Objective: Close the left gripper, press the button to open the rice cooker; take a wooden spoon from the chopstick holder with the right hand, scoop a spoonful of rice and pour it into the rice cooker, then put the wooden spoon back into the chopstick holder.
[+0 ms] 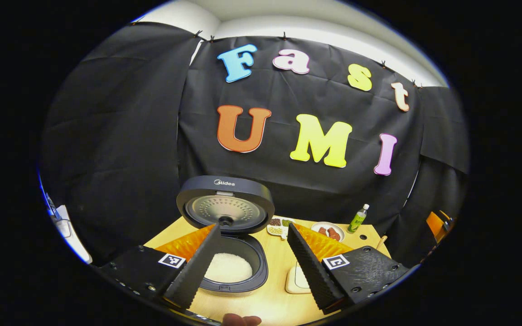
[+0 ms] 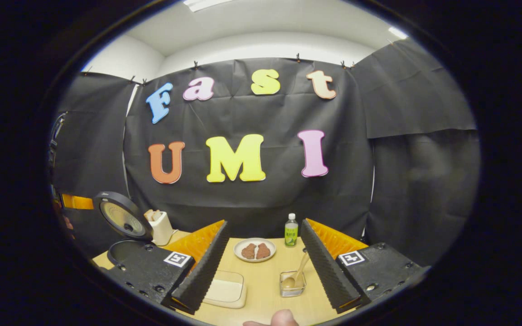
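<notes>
Wooden spoon (image 2: 298,270) in chopstick holder (image 2: 292,285)

- one rice cooker (image 1: 234,267), lid up, near the tabletop's (image 2: 265,290) left edge;
- one wooden spoon (image 2: 298,271), standing in one chopstick holder (image 2: 292,285);
- one plate (image 2: 255,249) bearing two brown pieces, toward the far edge;
- one green bottle (image 2: 291,231) at the far edge;
- one tray of rice (image 2: 225,288);
- one divided dish (image 1: 279,226) of grains behind the cooker;
- one white container (image 2: 160,226) at the far left corner
</notes>
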`<state>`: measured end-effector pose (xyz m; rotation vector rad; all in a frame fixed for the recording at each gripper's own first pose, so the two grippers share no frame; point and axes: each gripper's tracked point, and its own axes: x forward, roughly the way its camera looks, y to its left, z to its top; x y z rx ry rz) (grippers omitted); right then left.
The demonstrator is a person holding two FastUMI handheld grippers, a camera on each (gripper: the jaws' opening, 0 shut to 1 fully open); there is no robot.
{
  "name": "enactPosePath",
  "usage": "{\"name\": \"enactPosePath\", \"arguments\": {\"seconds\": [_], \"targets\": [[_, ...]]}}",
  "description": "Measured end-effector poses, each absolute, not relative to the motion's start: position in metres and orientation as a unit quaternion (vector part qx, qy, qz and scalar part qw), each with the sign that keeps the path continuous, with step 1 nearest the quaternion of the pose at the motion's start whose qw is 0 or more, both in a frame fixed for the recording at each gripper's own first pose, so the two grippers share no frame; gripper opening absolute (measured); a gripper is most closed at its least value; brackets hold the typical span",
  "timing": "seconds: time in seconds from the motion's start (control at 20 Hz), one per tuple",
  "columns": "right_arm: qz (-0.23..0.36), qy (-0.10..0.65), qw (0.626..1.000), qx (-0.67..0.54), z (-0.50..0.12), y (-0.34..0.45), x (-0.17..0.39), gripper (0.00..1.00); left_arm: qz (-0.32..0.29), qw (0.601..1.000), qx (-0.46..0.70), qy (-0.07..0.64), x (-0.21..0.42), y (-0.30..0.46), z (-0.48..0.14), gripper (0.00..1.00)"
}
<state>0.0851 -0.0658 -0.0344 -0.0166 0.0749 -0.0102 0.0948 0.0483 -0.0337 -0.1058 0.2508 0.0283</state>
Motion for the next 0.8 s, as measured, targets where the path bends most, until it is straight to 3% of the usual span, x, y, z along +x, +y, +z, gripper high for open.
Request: {"name": "enactPosePath", "arguments": {"seconds": [0.4, 0.8], "targets": [[-0.035, 0.08, 0.996, 0.003, -0.062, -0.111, 0.11, 1.0, 0.005, 0.996, -0.057, 0.064, 0.075, 0.022, -0.002, 0.95], [-0.032, 0.156, 0.987, 0.018, -0.129, -0.152, 0.165, 1.0, 0.017, 0.997, -0.049, 0.057, 0.076, 0.004, -0.003, 0.95]]}}
